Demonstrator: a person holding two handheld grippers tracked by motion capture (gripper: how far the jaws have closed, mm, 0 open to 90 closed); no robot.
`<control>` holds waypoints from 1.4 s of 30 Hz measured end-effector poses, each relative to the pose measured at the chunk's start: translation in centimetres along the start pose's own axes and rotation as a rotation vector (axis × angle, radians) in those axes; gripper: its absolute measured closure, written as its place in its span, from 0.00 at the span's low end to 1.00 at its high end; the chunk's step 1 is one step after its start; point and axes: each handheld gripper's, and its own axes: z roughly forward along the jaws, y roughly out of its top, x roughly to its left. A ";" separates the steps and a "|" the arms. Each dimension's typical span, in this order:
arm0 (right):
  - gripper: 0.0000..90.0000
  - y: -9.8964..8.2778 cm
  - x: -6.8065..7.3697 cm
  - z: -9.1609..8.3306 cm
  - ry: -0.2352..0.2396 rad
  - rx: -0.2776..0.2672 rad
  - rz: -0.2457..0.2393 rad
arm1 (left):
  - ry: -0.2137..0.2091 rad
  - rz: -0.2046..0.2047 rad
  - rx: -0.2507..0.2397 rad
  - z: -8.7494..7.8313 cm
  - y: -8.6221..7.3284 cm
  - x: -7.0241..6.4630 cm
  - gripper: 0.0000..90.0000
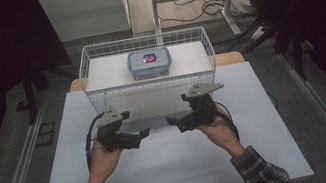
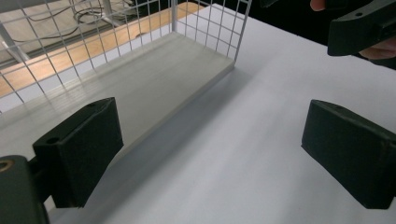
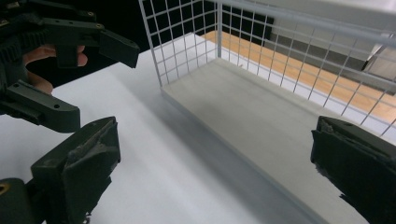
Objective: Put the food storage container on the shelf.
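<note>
Grippers, left (image 1: 144, 133) and right (image 1: 170, 120), both gape wide, empty; I'd reach over the basket (image 1: 87, 66) wall, squeeze the box (image 1: 149, 63) evenly.

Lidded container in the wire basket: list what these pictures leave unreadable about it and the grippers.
- Lidded container, high view: the red and dark contents under the lid are too small to identify.
- Wire basket, both gripper views: its far part is cut off by the frame edge.
- Right gripper, right gripper view: the right finger runs off the edge.
</note>
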 end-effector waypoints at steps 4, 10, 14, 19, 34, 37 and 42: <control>0.01 -0.5 0.3 -0.1 0.008 0.007 -0.003 | -0.005 -0.004 0.005 0.1 -0.4 -0.2 0.05; 0.01 -1.2 0.6 -0.5 -0.013 0.019 -0.018 | -0.002 -0.018 0.015 0.2 -1.1 -0.6 0.03; 0.00 -1.6 0.6 -0.8 -0.025 0.022 -0.017 | 0.003 -0.015 0.024 0.1 -1.6 -0.8 0.03; 0.00 -2.3 0.6 -1.1 -0.025 0.032 -0.006 | -0.001 -0.022 0.025 -0.3 -2.4 -1.1 0.03; 0.00 -3.7 1.6 -2.4 -0.012 0.038 0.003 | -0.008 -0.036 0.015 -2.1 -4.1 -2.1 0.03; 0.00 -4.1 1.8 -2.7 -0.007 0.029 0.018 | -0.008 -0.041 0.015 -2.4 -4.6 -2.2 0.04; 0.00 -4.5 1.9 -3.0 -0.013 0.028 0.023 | -0.004 -0.045 0.024 -2.6 -5.4 -2.5 0.04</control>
